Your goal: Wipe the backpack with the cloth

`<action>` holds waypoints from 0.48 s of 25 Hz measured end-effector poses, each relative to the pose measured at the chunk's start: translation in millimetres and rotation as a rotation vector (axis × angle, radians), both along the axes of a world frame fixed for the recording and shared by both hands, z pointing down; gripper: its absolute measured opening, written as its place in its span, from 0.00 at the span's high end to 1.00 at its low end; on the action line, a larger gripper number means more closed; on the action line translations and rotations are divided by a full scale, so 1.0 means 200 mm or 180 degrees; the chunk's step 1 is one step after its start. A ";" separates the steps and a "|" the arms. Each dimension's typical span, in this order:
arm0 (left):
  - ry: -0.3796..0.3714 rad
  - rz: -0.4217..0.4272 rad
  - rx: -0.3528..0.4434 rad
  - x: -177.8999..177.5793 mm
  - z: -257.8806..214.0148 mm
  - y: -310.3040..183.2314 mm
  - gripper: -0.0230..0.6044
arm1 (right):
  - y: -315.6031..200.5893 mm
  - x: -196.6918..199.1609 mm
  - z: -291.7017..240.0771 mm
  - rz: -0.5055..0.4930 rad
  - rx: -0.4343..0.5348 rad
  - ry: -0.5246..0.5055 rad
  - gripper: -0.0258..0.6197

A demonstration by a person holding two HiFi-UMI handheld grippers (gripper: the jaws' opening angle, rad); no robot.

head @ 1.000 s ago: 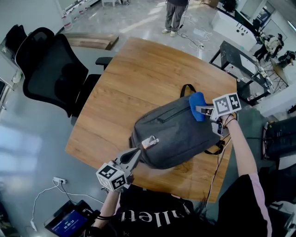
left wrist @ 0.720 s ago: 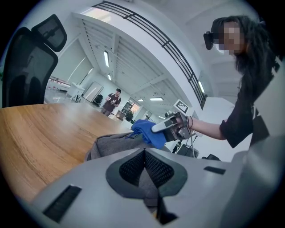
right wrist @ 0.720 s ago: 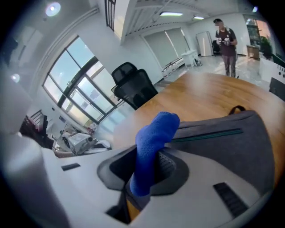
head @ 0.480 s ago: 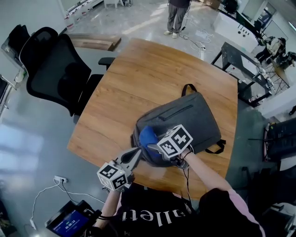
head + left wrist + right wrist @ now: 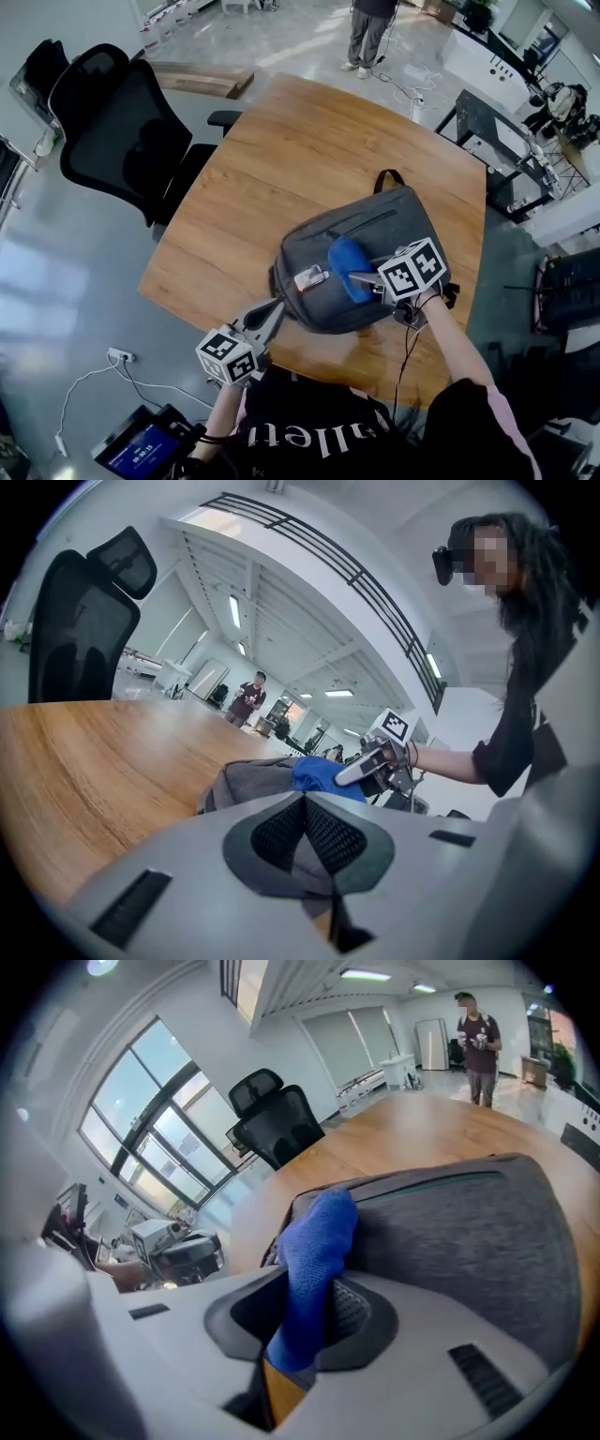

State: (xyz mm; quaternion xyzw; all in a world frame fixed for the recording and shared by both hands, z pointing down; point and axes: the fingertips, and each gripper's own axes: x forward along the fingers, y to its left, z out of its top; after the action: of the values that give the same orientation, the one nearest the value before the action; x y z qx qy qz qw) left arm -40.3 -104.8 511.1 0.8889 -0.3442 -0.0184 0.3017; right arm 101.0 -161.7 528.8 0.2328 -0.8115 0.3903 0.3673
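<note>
A grey backpack (image 5: 394, 234) lies flat on the wooden table (image 5: 272, 169). On the middle of its top face rests a blue cloth (image 5: 347, 268), and my right gripper (image 5: 364, 277) is shut on that cloth. In the right gripper view the cloth (image 5: 314, 1241) hangs folded between the jaws, pressed against the backpack (image 5: 469, 1232). My left gripper (image 5: 276, 309) sits at the backpack's near left end. In the left gripper view its jaws are shut on a fold of grey backpack fabric (image 5: 302, 860), with the cloth (image 5: 319, 774) further along.
A black office chair (image 5: 122, 131) stands left of the table. A person (image 5: 370, 28) stands on the floor beyond the far edge. A black desk with gear (image 5: 511, 131) is at the right. A small tag (image 5: 309, 278) lies on the backpack's left end.
My right gripper carried the cloth from the backpack's far right end to its near left end, then back to the middle. The left gripper has not moved.
</note>
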 end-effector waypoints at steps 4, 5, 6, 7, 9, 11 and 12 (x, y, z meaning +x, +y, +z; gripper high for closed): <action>0.0001 0.0043 0.0024 0.02 -0.01 0.00 0.96 | -0.11 0.33 -0.07 0.0465 -0.0059 -0.0038 0.82; 0.0000 0.0058 0.0027 0.02 -0.01 0.01 0.96 | -0.14 0.40 -0.08 0.0578 -0.0085 -0.0066 0.82; -0.0004 0.0074 0.0030 0.03 -0.01 0.01 0.96 | -0.16 0.47 -0.10 0.0684 -0.0110 -0.0095 0.82; -0.0010 0.0090 0.0031 0.03 -0.01 0.01 0.96 | -0.19 0.54 -0.10 0.0785 -0.0129 -0.0122 0.83; -0.0025 0.0122 0.0029 0.04 -0.01 0.02 0.96 | -0.26 0.66 -0.12 0.0967 -0.0146 -0.0177 0.82; -0.0034 0.0154 0.0020 0.05 0.00 0.03 0.96 | -0.31 0.77 -0.12 0.1129 -0.0150 -0.0236 0.83; -0.0039 0.0167 0.0017 0.07 0.00 0.04 0.96 | -0.33 0.83 -0.12 0.1208 -0.0150 -0.0255 0.83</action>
State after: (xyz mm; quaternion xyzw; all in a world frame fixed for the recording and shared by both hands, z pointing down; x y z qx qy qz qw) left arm -27.0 -96.9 510.4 0.8985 -0.3226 -0.0059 0.2976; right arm 267.1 -227.0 504.9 0.3572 -0.7577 0.4804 0.2599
